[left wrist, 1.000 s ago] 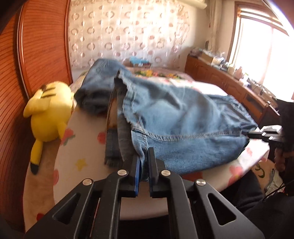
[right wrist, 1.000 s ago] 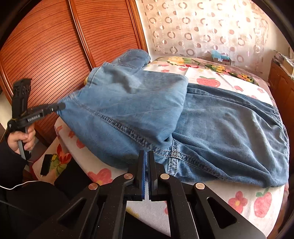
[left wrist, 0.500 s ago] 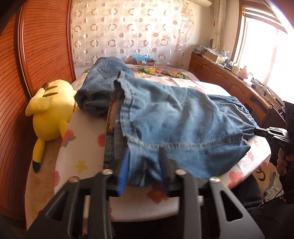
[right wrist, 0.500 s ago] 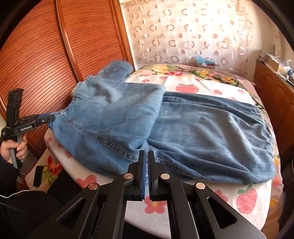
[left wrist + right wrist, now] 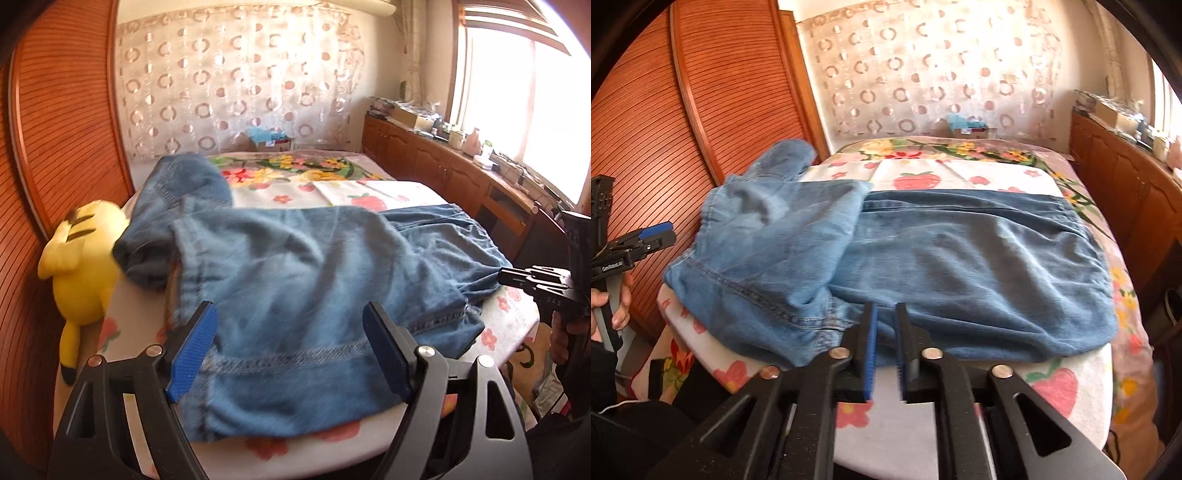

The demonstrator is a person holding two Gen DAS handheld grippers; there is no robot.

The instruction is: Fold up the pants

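Pants (image 5: 295, 295), blue denim, lie folded across the near end of the bed (image 5: 1071, 373), one part doubled over on the side nearest the wooden sliding door (image 5: 720, 110). Motion blur softens the fabric in both views; the far bunched end is hard to read, and the underside layers are hidden. Yellow plush toy (image 5: 81, 266) sits partly tucked behind the denim at the bed's edge. Left gripper (image 5: 291, 350) is spread wide, fingers either side of the stitched hem, nothing pinched. Right gripper (image 5: 886, 347) is parted by a narrow gap just at the near denim edge; from the left wrist view its tip seems to meet the fabric, contact unclear.
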